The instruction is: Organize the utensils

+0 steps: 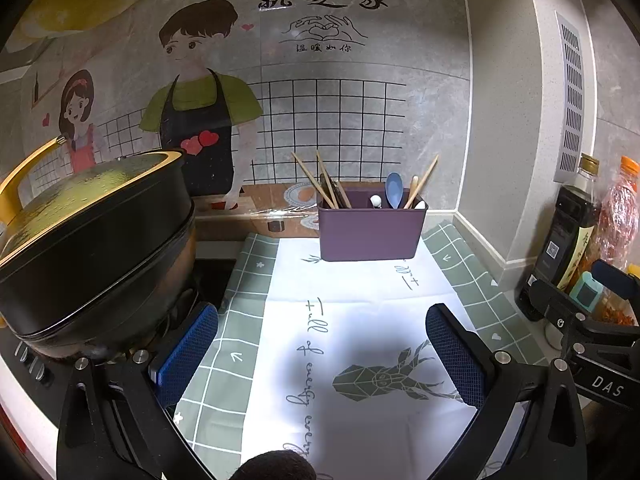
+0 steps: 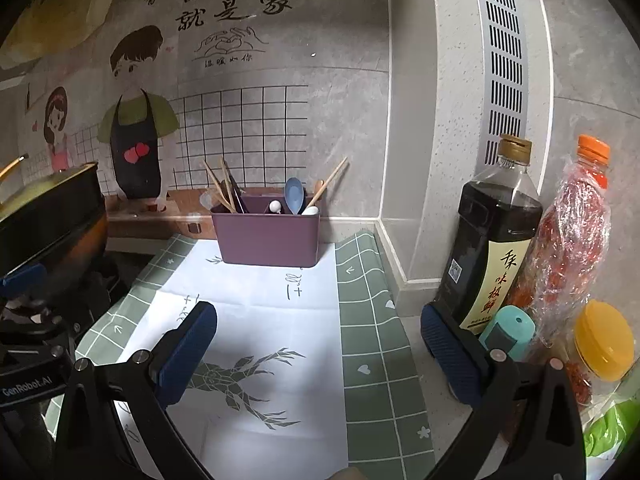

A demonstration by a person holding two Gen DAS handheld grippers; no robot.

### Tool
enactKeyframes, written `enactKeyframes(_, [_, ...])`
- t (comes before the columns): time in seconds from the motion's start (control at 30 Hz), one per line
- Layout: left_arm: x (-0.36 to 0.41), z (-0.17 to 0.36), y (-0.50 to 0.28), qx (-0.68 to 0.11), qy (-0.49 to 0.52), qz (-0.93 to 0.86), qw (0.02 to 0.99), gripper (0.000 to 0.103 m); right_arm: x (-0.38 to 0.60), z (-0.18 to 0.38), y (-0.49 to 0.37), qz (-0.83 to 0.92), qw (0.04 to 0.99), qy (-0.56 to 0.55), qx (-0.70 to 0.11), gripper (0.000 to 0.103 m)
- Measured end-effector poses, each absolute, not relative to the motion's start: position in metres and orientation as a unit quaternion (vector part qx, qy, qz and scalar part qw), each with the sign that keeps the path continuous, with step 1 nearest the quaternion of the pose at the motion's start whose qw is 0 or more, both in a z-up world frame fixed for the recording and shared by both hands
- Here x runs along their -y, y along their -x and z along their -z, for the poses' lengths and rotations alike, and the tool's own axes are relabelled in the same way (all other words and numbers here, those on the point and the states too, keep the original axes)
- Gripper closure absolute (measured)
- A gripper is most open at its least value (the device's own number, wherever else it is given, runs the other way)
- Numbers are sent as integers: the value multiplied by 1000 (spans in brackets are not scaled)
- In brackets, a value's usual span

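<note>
- The left hand-held gripper point(image 1: 320, 356) is hovering wide apart over the cloth point(image 1: 360, 320), gripping nothing.
- The right hand-held gripper point(image 2: 318, 350) is likewise gaping, empty.
- Chopsticks point(image 1: 320, 182) and a blue spoon point(image 1: 394, 189) are standing in the purple holder point(image 1: 370, 232) at the tabletop's back, near the wall.

Both wrist views sit low over the bench, facing the back wall along their own tongs. Left view looks from the left, close beside the black pot point(image 1: 92, 240). Right view looks from the right, close to the sauce bottle point(image 2: 488, 240). Both share the patterned mat point(image 1: 360, 320), the purple utensil holder point(image 2: 268, 236) well ahead, and the wall mural point(image 2: 136, 120).
</note>
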State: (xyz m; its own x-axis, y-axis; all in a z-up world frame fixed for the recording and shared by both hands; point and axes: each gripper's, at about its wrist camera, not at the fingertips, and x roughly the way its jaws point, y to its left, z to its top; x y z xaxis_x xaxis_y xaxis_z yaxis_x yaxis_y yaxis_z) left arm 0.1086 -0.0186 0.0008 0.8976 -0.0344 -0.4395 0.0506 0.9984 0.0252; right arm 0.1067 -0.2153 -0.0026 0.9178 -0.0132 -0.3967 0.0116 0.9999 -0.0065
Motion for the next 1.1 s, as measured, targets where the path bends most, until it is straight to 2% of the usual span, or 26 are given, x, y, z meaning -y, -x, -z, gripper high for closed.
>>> enactKeyframes(1.1, [18, 0, -105, -225, -17, 22, 974, 0, 211, 1, -102, 4, 979, 2, -202, 1])
